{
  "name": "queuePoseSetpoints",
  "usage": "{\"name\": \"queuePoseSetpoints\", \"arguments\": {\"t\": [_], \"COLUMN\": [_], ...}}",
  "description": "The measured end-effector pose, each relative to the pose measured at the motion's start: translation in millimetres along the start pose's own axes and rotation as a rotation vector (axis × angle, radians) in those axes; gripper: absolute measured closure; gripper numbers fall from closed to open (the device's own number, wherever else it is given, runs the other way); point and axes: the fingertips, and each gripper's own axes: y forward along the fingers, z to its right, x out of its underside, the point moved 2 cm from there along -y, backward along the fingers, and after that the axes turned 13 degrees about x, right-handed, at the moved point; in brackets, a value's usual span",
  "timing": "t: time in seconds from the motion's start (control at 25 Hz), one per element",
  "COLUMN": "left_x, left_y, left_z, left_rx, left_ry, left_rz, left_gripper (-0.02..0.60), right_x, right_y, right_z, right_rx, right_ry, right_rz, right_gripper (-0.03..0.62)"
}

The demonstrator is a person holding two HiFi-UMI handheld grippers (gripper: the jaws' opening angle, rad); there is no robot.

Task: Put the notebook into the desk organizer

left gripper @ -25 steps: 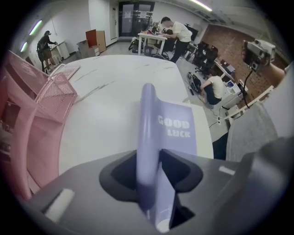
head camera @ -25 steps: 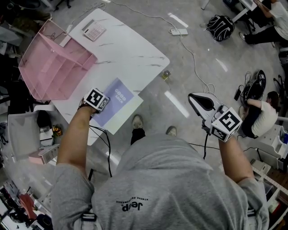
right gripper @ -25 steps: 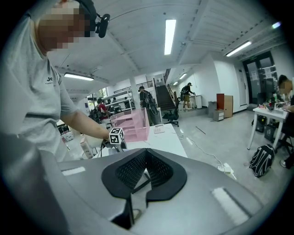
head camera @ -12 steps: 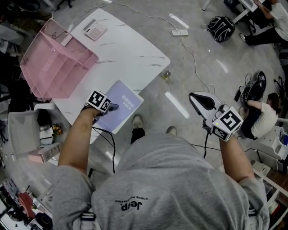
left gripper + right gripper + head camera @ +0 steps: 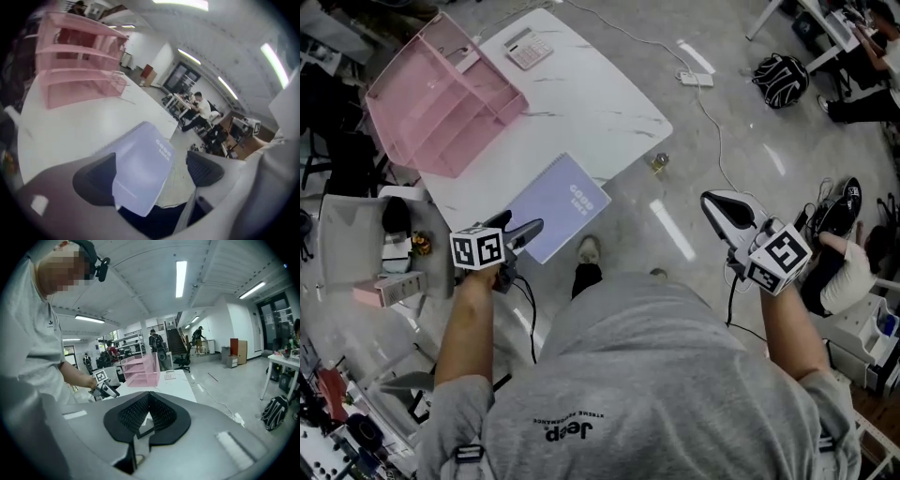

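The lavender spiral notebook lies flat on the near corner of the white table, and part of it hangs over the edge. My left gripper is just off its near left edge. Its jaws have just been opening and now stand wide. In the left gripper view the notebook shows between the two pads, which do not press it. The pink desk organizer stands at the table's far left, its open shelves toward the notebook. My right gripper is shut on nothing, out over the floor.
A calculator lies on the table's far end beside the organizer. A grey chair and shelves with clutter stand left of the table. A cable and power strip run across the floor, near a black backpack. People sit at desks on the right.
My left gripper has let go of the notebook's edge, opened wide, rolled, and drawn back and up toward me. The notebook now lies flat at the table corner. The right gripper has stayed put.
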Motion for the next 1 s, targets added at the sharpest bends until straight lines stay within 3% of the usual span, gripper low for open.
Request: {"name": "queuePoseSetpoints", "arguments": {"t": [0.08, 0.24, 0.44, 0.88, 0.92, 1.0], "left_x": [40.2, 111.4, 133.3, 125.5, 120.7, 105.5], "left_y": [-16.8, -19.6, 10.0, 70.6, 73.9, 73.6], "left_z": [-0.4, -11.2, -37.3, -35.3, -30.8, -19.6], "left_rx": [-0.005, 0.022, 0.189, 0.461, 0.479, 0.511], "left_ry": [-0.14, -0.373, -0.605, -0.812, -0.819, -0.815], "left_rz": [0.095, 0.182, 0.305, 0.412, 0.421, 0.462], "left_gripper": [0.061, 0.061, 0.06, 0.08, 0.112, 0.286], "right_x": [-1.1, -2.5, -5.7, 0.9, 1.4, 2.0], "right_y": [2.7, 12.2, 21.6, 17.0, 17.1, 17.3], "right_z": [-6.5, -20.7, -39.0, -44.5, -44.8, -46.6], "right_rx": [-0.029, -0.076, -0.108, -0.068, -0.067, -0.068], "right_ry": [-0.011, -0.039, -0.073, -0.094, -0.094, -0.092], "right_rz": [-0.003, -0.016, -0.036, -0.097, -0.1, -0.106], "right_gripper": [0.592, 0.592, 0.592, 0.592, 0.592, 0.592]}}
